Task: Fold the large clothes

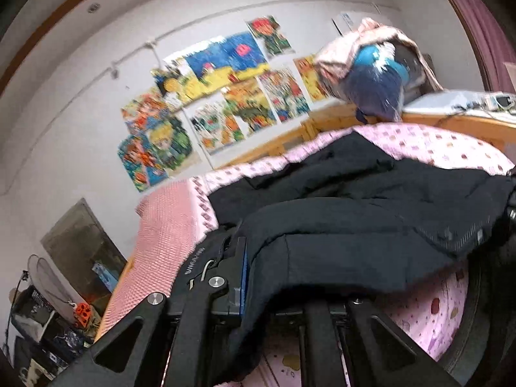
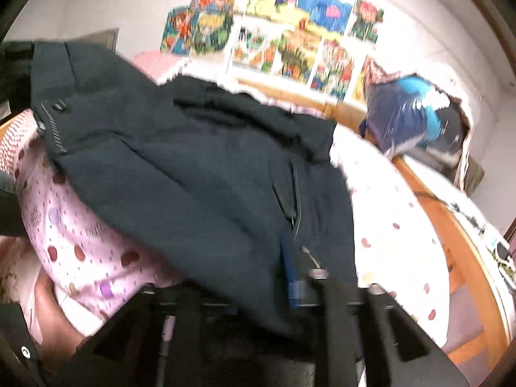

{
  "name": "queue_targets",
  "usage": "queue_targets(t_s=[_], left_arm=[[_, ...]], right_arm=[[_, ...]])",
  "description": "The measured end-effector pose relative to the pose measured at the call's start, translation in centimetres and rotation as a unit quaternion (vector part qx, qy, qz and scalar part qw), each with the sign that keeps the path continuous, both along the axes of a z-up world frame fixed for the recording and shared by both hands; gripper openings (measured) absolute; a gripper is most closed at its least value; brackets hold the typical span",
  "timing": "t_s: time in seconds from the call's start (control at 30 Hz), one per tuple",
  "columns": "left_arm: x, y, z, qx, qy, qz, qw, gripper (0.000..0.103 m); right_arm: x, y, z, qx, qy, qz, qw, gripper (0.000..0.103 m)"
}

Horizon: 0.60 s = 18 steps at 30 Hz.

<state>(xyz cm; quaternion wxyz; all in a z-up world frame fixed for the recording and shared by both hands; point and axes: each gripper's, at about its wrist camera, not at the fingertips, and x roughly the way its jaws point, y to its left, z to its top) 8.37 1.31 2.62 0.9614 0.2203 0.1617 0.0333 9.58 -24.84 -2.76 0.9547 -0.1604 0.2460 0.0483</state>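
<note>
— Pinching the dark jacket [image 1: 354, 219] in both grippers now. My left gripper [image 1: 258, 277] has its jaws pressed together on a hem, the cloth draping right over the fingers; my right gripper [image 2: 303, 287] is clamped on the edge by the zipper, with fabric between its pads, though that view is blurred.

— How far along is the fold?

— Early, I judge. The jacket lies on the bed [image 2: 396, 213], bunched and only partly lifted along the near edge; nothing looks squared or halved yet. The held edge has to be carried over the body, the sleeves tucked, then the whole thing halved again.

— What does it feel like to work with?

— Thick and padded, matte navy-black, with stitched seams, snaps along one flap and a metal zipper pull near my right fingers. It slumps in heavy rolls, not crisp creases, so I expect the folds to spring back unless laid flat.

— And around the jacket?

— Under it, a thin pink sheet with dots, smooth and a bit wrinkled. Beyond the jacket's left side, a textured pink pillow [image 1: 164, 225]. Past the jacket, the wooden bed frame [image 1: 290, 138], then a soft heap of clothes [image 1: 377, 74] on the frame's far corner, blue and pale fabrics tangled. Farthest, bright paper posters [image 1: 219, 87] on the white wall.
</note>
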Motion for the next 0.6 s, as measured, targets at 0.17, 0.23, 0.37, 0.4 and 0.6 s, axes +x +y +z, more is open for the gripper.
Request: queue_targets(t_s=[0.17, 0.23, 0.37, 0.4, 0.6], left_arm=[[-1.8, -1.1, 1.3, -0.001, -0.054, -0.001, 0.9985, 0.008], [-2.7, -1.3, 2.1, -0.009, -0.07, -0.006, 0.9975, 0.007], [-5.1, -1.7, 3.7, -0.024, -0.084, -0.024, 0.9959, 0.007], [-5.6, -1.7, 4.0, -0.024, -0.084, -0.028, 0.9958, 0.007], [-7.7, -1.0, 7.3, -0.034, -0.077, -0.045, 0.9955, 0.007]], right_arm=[[-0.7, -1.5, 3.0, 0.051, -0.084, -0.005, 0.995, 0.007], [-1.0, -2.0, 4.1, 0.069, -0.108, -0.007, 0.992, 0.007], [-2.5, -3.1, 5.9, 0.091, -0.156, -0.009, 0.984, 0.007], [-2.8, -3.4, 6.4, 0.096, -0.165, -0.007, 0.982, 0.006], [-5.1, -4.8, 9.5, 0.136, -0.188, 0.016, 0.973, 0.006]])
